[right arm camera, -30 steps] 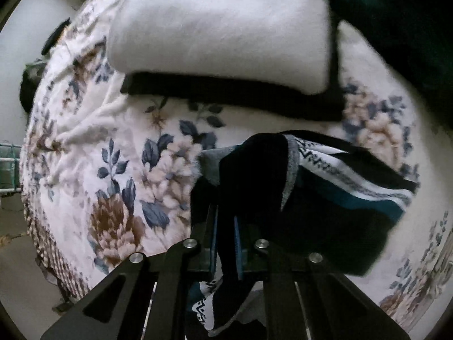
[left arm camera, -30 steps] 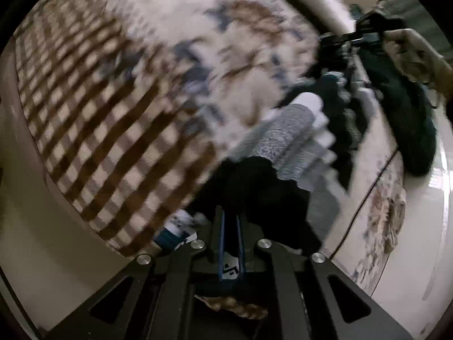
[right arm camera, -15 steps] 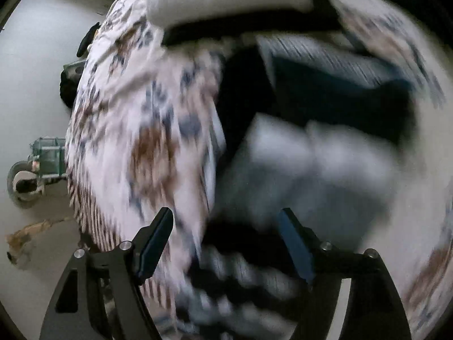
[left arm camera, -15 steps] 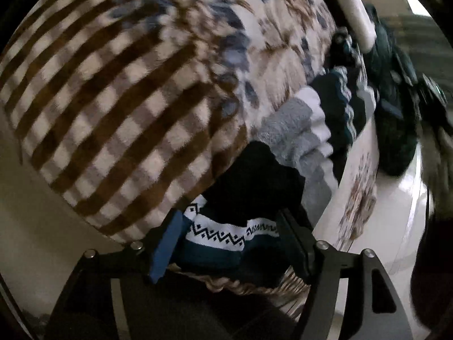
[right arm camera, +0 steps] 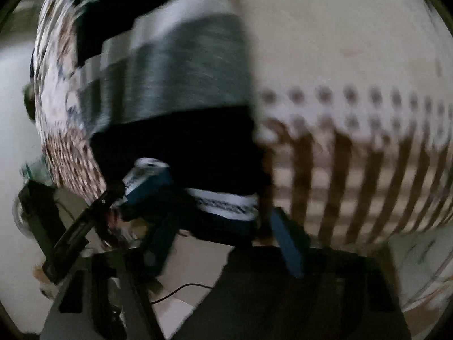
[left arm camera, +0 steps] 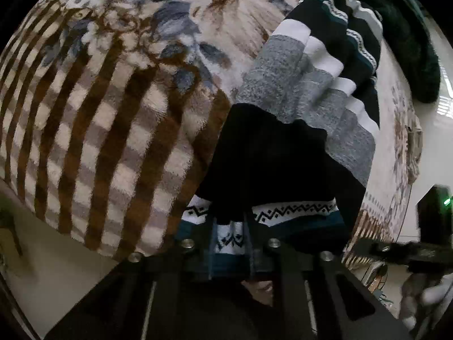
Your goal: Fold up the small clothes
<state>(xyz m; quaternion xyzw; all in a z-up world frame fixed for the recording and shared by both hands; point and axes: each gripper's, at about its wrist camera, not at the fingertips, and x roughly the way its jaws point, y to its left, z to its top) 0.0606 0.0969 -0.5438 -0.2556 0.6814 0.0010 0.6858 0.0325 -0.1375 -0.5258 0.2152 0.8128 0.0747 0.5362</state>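
The left gripper (left arm camera: pixel 229 238) had its jaws drawn nearly together on the patterned hem of the striped garment (left arm camera: pixel 297 90), a strip of white-and-teal zigzag band pinched between them. The right gripper (right arm camera: pixel 223 238) stood with its blue fingers well apart and gripped nothing; the hem lay just ahead of it, between the fingers in the blurred view, though whether it touched them I could not tell.

The step in hand looked like taking up the near edge for a fold: one corner was caught, the other not yet. The next move probably called for the right gripper to close on the hem beside the left one, so that both could carry the edge over evenly.

From the left gripper the garment ran away across the blanket (left arm camera: pixel 113 119), black band first, then grey, white and teal stripes, its hem hanging over the blanket's checked near edge. A dark green cloth (left arm camera: pixel 407 36) lay beyond it toward the far right corner.
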